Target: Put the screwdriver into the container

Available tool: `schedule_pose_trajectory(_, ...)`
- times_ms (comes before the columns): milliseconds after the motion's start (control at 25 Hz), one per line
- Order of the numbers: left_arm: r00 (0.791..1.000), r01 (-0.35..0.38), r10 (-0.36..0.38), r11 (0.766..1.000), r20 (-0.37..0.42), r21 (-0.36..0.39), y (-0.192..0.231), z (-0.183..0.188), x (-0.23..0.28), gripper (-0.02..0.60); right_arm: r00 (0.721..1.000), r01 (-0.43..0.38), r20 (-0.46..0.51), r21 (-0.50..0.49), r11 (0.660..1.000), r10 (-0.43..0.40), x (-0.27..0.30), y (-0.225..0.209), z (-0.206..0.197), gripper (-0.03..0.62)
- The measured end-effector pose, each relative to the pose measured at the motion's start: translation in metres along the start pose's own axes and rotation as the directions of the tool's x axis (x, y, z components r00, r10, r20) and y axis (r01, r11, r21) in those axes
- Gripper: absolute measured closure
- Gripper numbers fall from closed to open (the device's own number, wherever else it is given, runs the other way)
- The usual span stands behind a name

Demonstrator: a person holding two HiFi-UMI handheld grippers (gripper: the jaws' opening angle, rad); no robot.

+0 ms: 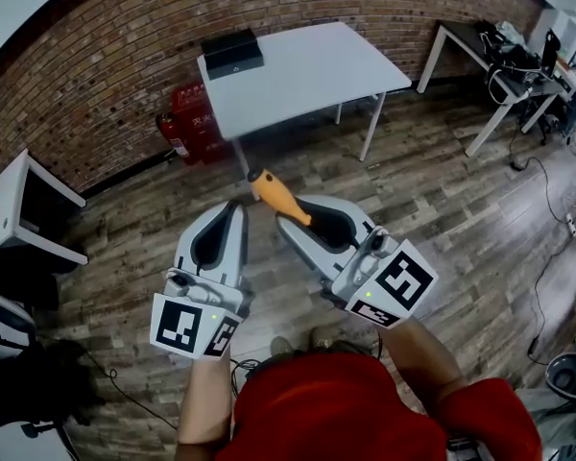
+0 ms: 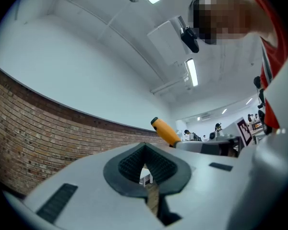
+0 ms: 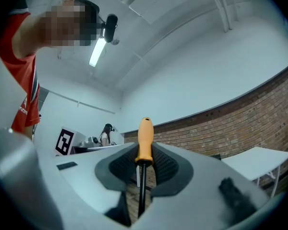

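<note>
My right gripper (image 3: 144, 157) squeezing the orange screwdriver (image 3: 145, 138), left gripper (image 2: 145, 163) closed, empty, white table (image 1: 298, 65) top middle, brick wall (image 1: 115, 56), wood floor (image 1: 451, 209)

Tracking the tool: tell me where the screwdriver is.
The screwdriver is clamped in the right gripper, centre of the head view, handle beside the left gripper.

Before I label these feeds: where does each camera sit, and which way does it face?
Head view: on the person's head, looking steeply down at the white table, forearms, red shirt, left gripper and right gripper.
Left gripper view: on the left gripper, tilted up along its shut, empty jaws toward brick wall and ceiling; red shirt at right.
Right gripper view: on the right gripper, tilted up along jaws shut on the screwdriver; red shirt at left.
Shared: the screwdriver's orange handle shows in all three.
</note>
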State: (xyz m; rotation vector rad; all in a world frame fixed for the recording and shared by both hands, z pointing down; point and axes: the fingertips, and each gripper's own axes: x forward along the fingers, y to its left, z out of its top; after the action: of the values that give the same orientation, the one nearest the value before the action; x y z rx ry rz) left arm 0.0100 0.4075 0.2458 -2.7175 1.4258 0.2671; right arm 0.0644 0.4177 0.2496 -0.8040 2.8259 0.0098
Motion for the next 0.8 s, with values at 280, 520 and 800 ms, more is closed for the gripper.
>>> schedule_pose_trajectory(280,1.000,-0.014,0.014,1.000,-0.006,0.018,-0.006,-0.003,0.018,0.569,1.000,-0.028,-0.004,-0.005,1.000,0.028,-0.004,-0.017,0.002,0.505)
schedule_pose_trajectory(520,1.000,-0.029,0.029,0.999,-0.009,0.038,-0.015,-0.007,0.038,0.569,0.999,-0.052,-0.004,-0.007,0.999,0.052,-0.013,-0.038,0.003,0.505)
schedule_pose_trajectory(800,0.998,-0.051,0.052,0.998,-0.019,0.046,-0.025,-0.013,0.056,0.569,0.997,-0.077,-0.011,0.004,0.997,0.077,-0.024,-0.060,0.002,0.505)
